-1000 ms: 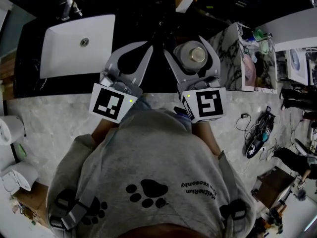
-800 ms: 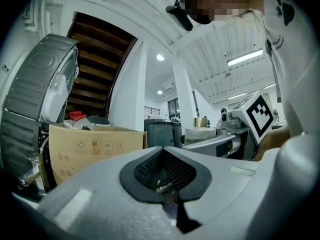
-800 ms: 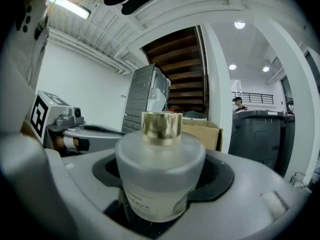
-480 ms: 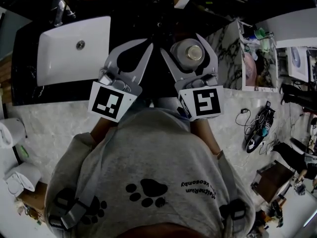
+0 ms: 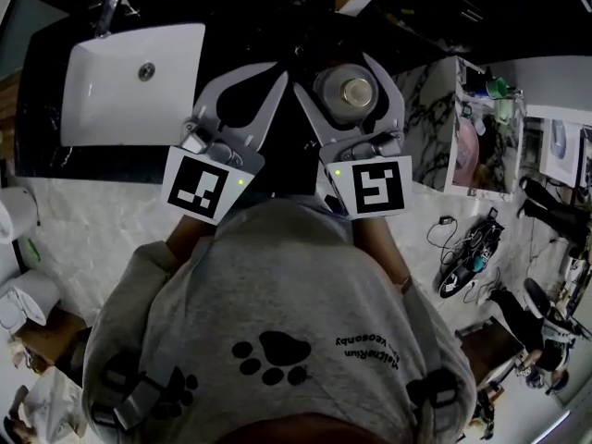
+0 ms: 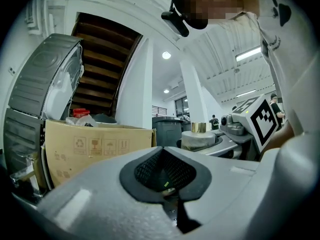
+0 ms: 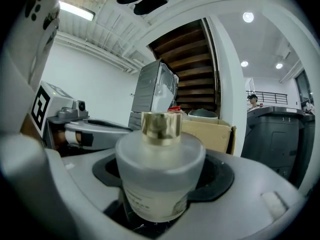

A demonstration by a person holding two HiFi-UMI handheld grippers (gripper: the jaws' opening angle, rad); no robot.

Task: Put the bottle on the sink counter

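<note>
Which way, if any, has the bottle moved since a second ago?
No: the bottle keeps its place relative to the sink drain; only the camera view shifted.

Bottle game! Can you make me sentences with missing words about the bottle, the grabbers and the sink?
The right gripper holds a frosted bottle with a ___ cap.
The left gripper has its jaws ___, with nothing between them.
In the head view the white sink lies to the ___ of both grippers.
Missing words: gold; shut; left.
</note>
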